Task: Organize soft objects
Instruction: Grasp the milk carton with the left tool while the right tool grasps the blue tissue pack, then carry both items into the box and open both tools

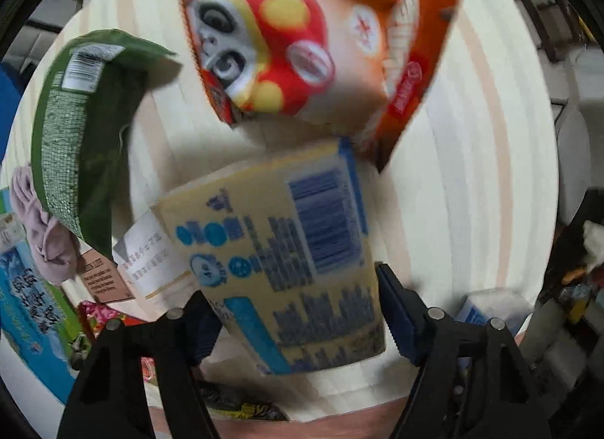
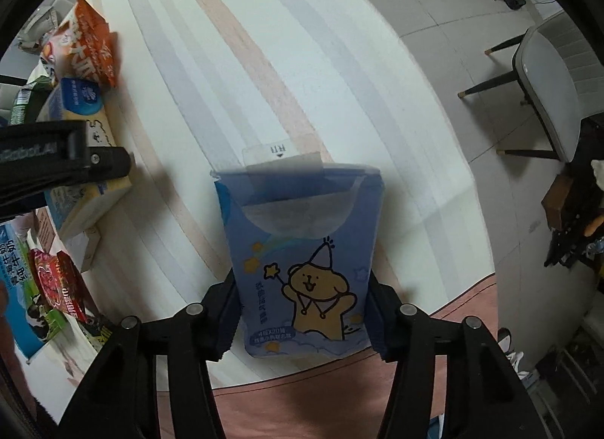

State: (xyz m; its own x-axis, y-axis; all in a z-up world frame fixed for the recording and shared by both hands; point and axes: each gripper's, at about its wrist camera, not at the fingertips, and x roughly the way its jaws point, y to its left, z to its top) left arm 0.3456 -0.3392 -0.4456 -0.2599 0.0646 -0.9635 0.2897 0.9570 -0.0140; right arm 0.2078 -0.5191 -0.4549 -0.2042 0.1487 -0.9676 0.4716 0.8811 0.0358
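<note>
The left tool (image 1: 292, 320) has its two black arms wide apart around a soft yellow pack with blue print and a barcode (image 1: 298, 250). The right blue pad (image 1: 396, 310) sits just beside the pack's edge. The left side is hidden behind the pack, so I cannot tell if the tool is squeezing it. The picture is blurry. The pack lies on the white striped desk (image 1: 472, 174). Just past it is an orange snack bag with a red and yellow cartoon face (image 1: 302, 50). A green bag (image 1: 83, 129) is on the left, with a pink cloth (image 1: 41, 235) below it.

The right tool (image 2: 302, 320) pinches a soft blue tissue pack with a yellow bear in a party hat (image 2: 302, 250) between both pads. The pack sits near the desk's front edge, well apart from the pile. A grey chair (image 2: 555, 80) stands on the floor.
</note>
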